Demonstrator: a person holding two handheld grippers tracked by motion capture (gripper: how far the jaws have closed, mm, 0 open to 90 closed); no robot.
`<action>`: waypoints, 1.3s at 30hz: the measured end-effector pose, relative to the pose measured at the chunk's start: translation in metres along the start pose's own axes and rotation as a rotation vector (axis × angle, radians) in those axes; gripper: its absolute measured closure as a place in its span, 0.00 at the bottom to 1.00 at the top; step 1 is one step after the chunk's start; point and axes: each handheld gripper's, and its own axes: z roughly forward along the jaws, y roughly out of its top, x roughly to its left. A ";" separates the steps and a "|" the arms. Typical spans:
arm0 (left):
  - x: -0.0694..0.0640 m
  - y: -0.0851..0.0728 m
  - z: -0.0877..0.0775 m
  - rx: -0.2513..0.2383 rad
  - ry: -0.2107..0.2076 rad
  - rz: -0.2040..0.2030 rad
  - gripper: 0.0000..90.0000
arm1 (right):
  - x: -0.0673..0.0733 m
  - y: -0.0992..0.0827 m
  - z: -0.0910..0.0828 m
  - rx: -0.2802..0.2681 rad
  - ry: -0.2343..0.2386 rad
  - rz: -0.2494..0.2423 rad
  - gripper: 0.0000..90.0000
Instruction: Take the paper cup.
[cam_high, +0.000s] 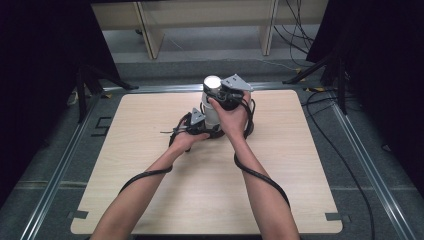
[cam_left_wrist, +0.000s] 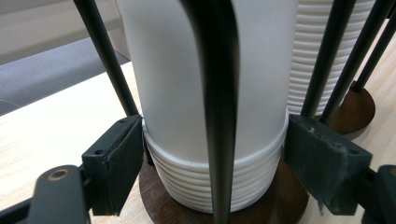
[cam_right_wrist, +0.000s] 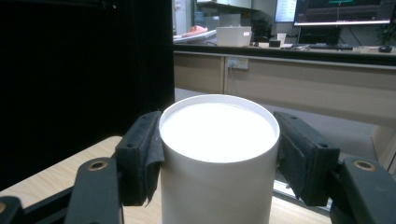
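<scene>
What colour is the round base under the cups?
Dark brown base, best in the left gripper view.

The table (cam_high: 150, 165) has a pale wood-grain top, smooth and matt, with dull metal rails along its left and right edges. The stack of cups (cam_left_wrist: 210, 116) looks like white paper or thin plastic, which one cannot be told; its wall is smooth and matt, with fine ribbed rims showing near the bottom. The uppermost cup (cam_right_wrist: 218, 154) has a smooth, faintly sheeny upturned base. The holder's base (cam_left_wrist: 159, 196) is dark brown wood, low in gloss, and its upright rods (cam_left_wrist: 105, 51) are smooth black, slightly glossy metal. The gripper pads (cam_right_wrist: 140, 154) are black, rubbery and matt, with frayed, rough edges
</scene>
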 end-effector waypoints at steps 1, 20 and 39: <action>0.000 0.000 0.000 -0.003 0.001 -0.004 0.22 | 0.000 0.002 -0.001 -0.005 -0.001 -0.008 0.40; 0.001 0.007 -0.042 -0.032 0.014 0.010 0.07 | 0.000 0.013 -0.026 -0.031 0.034 0.006 0.40; -0.018 -0.007 -0.107 -0.132 -0.034 0.031 0.08 | 0.008 -0.008 -0.063 -0.018 0.081 0.019 0.40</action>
